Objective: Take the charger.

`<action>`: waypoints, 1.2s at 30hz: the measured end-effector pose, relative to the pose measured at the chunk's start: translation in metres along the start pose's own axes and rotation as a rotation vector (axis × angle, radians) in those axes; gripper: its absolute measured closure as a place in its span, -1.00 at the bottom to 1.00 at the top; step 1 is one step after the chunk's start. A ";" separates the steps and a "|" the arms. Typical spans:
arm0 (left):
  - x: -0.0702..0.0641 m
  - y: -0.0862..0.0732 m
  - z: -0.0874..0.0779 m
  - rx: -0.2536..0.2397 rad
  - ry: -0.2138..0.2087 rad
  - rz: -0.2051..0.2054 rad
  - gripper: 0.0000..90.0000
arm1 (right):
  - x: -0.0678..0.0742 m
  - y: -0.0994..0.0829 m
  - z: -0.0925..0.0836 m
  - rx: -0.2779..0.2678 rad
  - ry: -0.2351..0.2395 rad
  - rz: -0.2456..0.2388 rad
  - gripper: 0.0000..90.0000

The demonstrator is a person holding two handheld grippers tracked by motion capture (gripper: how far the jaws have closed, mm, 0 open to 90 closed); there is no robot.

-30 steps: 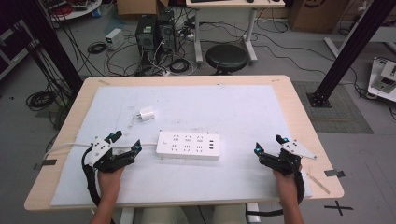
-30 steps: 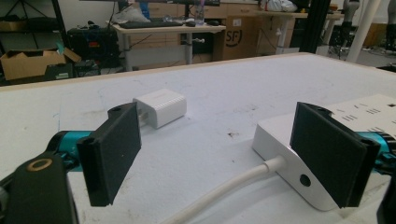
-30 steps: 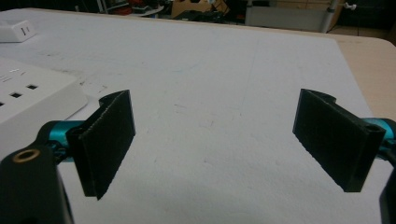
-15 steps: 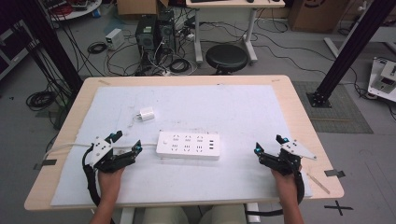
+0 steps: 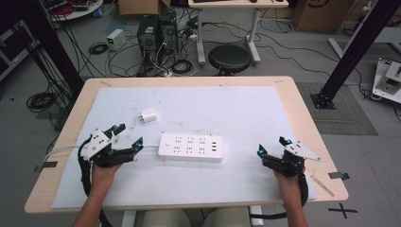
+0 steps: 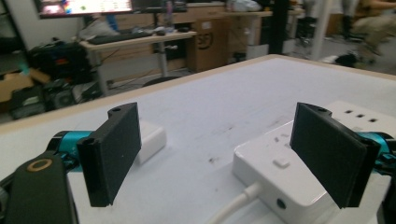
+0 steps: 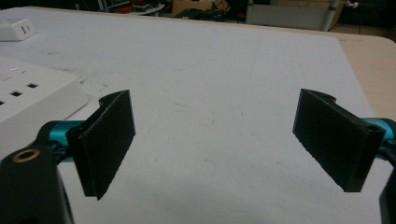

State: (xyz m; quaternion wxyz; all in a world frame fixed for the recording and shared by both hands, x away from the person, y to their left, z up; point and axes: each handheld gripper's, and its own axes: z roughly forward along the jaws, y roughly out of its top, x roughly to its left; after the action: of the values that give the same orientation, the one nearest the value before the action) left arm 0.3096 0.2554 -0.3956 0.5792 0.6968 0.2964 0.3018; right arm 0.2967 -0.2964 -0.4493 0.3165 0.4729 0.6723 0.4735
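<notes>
Nothing shifted since earlier frames. One white power strip point(image 5: 190, 147), one small charger point(image 5: 148, 115), on table point(image 5: 283, 101). Two grippers: left gripper point(image 5: 128, 137), right gripper point(image 5: 271, 146), jaws spread, empty.

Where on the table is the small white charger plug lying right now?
In the high view, the charger plug lies on the white mat, left of centre, just beyond the power strip's left end and ahead of the left gripper.

My wooden surface point(image 5: 302, 113) carries a white mat point(image 5: 246, 113). A white power strip point(image 5: 190, 147) lies mid-mat; a small white charger point(image 5: 148, 115) sits behind its left end.
</notes>
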 end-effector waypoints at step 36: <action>0.074 0.087 0.083 0.465 -0.322 0.169 -0.63 | 0.002 0.001 0.002 0.019 -0.001 -0.020 -0.71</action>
State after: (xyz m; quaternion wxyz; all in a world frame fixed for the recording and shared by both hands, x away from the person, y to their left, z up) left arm 0.4258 0.2460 -0.3160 0.4164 0.8720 0.2026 0.1585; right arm 0.2978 -0.2939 -0.4491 0.3170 0.4695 0.6813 0.4636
